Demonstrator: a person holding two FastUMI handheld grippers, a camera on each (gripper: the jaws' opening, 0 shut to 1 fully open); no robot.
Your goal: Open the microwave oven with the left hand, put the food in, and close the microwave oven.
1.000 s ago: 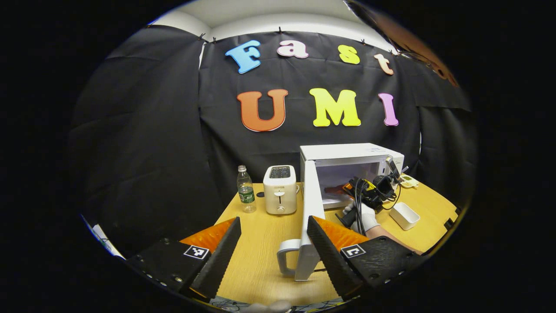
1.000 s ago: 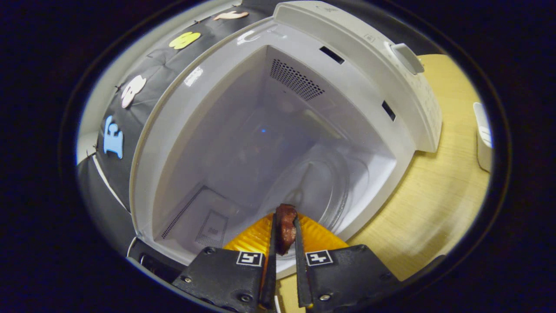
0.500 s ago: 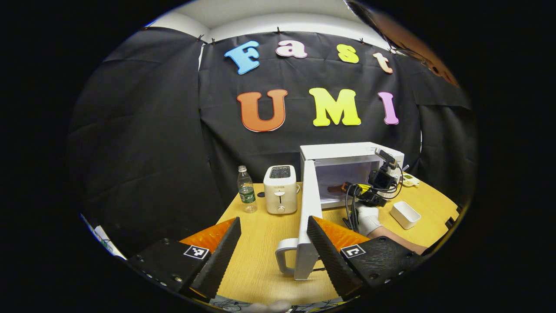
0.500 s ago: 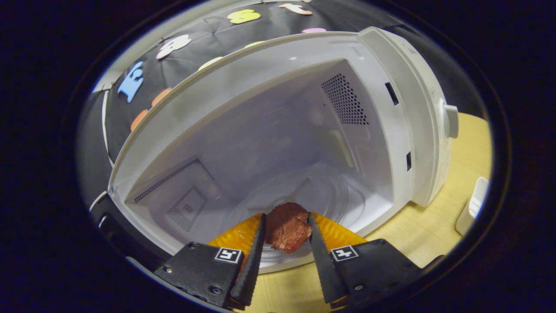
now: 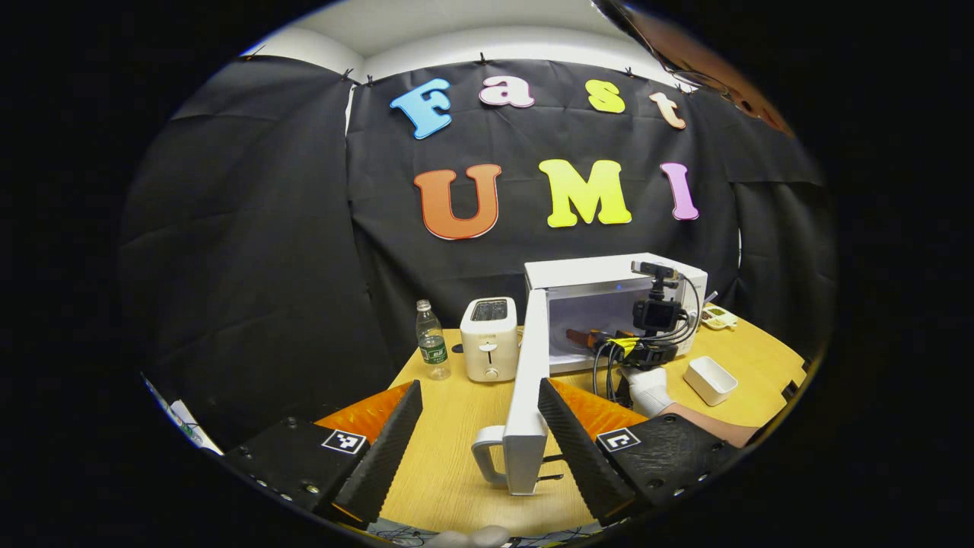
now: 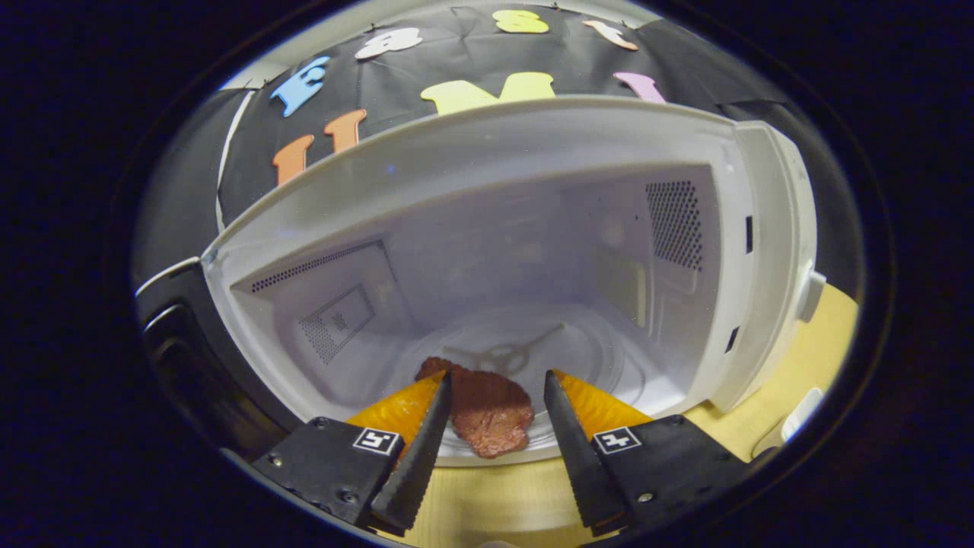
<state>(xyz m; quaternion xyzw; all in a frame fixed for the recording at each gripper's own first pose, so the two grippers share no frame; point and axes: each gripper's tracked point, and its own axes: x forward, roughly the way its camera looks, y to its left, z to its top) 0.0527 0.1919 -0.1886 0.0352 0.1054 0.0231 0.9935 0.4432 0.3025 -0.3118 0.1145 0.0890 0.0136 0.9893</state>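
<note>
1. The food [image 6: 487,411], a flat brown piece of meat, lies on the glass plate [image 6: 601,365] inside the microwave [image 6: 472,152], near the front edge of the opening. In the right gripper view it sits at about 6 o'clock, low in the cavity.
2. The right gripper [image 6: 493,396] is spread open just in front of the cavity. The meat lies between its two fingers and neither one presses on it.
3. In the left gripper view the meat [image 5: 576,336] shows as a small brown patch inside the lit cavity, at roughly 3 o'clock from the picture's middle.
4. The microwave door [image 5: 526,396] stands swung wide open, edge-on toward the left gripper's camera, with its handle [image 5: 487,457] at the near end, at about 6 o'clock.
5. The left gripper [image 5: 478,399] is open and grasps nothing. The door's near edge and handle sit between its fingers in the view, but I cannot tell whether either finger touches them.
6. A white-gloved hand [image 5: 647,387] holds the right gripper [image 5: 609,339] in front of the microwave [image 5: 601,270].
7. On the wooden table [image 5: 449,449], a white toaster [image 5: 488,339] stands just left of the door, at about 9 o'clock from the microwave.
8. A clear plastic bottle [image 5: 431,340] stands upright left of the toaster.
9. A small white dish [image 5: 709,379] rests on the table at about 4 o'clock from the microwave.
</note>
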